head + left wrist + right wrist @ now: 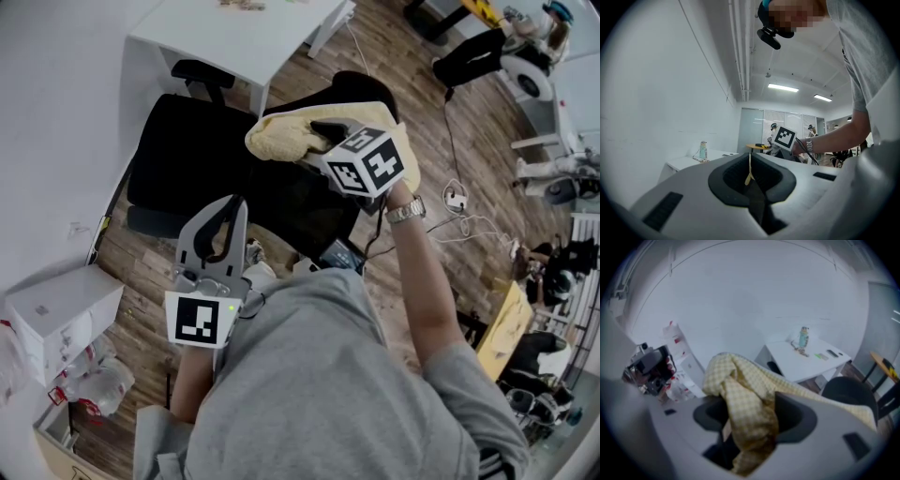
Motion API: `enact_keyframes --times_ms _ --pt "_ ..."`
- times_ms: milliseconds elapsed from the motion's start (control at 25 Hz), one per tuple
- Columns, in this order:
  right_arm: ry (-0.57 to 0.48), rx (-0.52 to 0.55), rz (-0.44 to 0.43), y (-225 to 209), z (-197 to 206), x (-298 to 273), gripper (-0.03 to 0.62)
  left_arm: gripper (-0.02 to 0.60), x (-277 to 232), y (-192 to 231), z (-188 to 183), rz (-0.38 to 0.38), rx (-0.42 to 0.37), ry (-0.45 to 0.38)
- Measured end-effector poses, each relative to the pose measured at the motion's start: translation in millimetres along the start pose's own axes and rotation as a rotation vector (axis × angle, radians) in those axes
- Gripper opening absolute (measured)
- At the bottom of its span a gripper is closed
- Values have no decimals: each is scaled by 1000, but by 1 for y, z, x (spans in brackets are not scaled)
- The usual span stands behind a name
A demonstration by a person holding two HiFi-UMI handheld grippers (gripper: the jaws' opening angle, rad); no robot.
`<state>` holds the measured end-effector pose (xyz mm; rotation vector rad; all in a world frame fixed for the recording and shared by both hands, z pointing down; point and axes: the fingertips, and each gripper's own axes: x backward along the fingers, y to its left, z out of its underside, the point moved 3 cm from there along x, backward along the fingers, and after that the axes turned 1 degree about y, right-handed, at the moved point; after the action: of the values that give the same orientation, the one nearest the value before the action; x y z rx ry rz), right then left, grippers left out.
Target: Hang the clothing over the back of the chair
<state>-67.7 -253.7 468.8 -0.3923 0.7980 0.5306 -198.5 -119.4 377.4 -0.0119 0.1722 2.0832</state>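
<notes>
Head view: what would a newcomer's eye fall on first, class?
A yellow checked cloth lies bunched on the back of a black office chair, mid-frame. The right gripper sits over it, a fold lying between its open fingers. The left gripper is at lower left, fingers together.

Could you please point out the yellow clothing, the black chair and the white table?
yellow clothing point(281, 136), head view, bunched middle
black chair point(187, 155), head view, seat
white table point(244, 33), head view, bare top

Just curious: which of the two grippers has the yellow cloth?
The right gripper: the yellow checked clothing lies between its open jaws. The left gripper is shut, without cloth.
</notes>
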Motion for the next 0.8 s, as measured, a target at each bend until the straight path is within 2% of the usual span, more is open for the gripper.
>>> enact_keyframes --times_ms 360,800 --pt "52 75 -28 9 7 7 276 40 4 -3 -1 -3 -5 -3" --pt "-58 34 23 0 2 27 267 40 1 -14 -1 17 -13 -2"
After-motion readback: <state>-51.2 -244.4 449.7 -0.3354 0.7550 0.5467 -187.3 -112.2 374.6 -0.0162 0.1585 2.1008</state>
